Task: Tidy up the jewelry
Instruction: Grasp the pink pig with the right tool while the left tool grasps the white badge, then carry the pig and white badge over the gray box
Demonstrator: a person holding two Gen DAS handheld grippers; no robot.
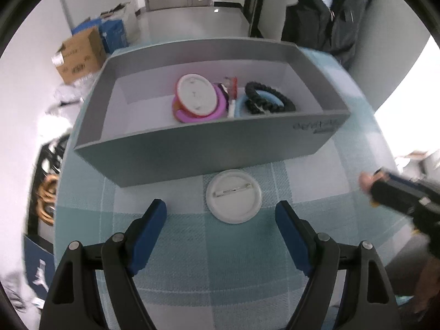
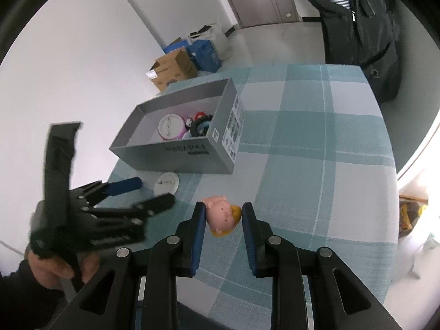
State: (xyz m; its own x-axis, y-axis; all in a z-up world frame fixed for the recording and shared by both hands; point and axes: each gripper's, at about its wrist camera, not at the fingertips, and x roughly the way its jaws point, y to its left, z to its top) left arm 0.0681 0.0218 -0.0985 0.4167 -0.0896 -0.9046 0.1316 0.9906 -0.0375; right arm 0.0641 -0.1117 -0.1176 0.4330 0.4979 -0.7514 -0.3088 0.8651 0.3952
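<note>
Blue-padded jaws of the left gripper [image 1: 221,214] stand spread wide and empty, pointing steeply down at the checked tabletop [image 1: 302,181]. Just ahead of them, lying on the cloth between the two pads but untouched, is a white round badge [image 1: 233,195], pin side up. It rests close against the near wall of the grey box [image 1: 209,148], which already holds a second badge, a pink ring, a pale blue ring and a black coiled hair tie.

The right gripper [image 2: 223,214] is pressed shut on a small pink doll head [image 2: 222,216] with a yellow cap, one pad on each cheek, held above the cloth.

Two moves seem open, and my guess is that the doll head goes into the box while the left side collects the badge. For the badge, the jaws should come down centred on the disc, one pad either side of its rim, low enough to catch the edge, since a flat disc is likely to slip out of a high pinch. The box wall is close, so approach from the near side and keep the far tips clear of the cardboard. For the doll head, carry it over the right end of the box, where the floor looks barest, lower it inside the walls, then release; dropping from height may make it bounce or roll.
</note>
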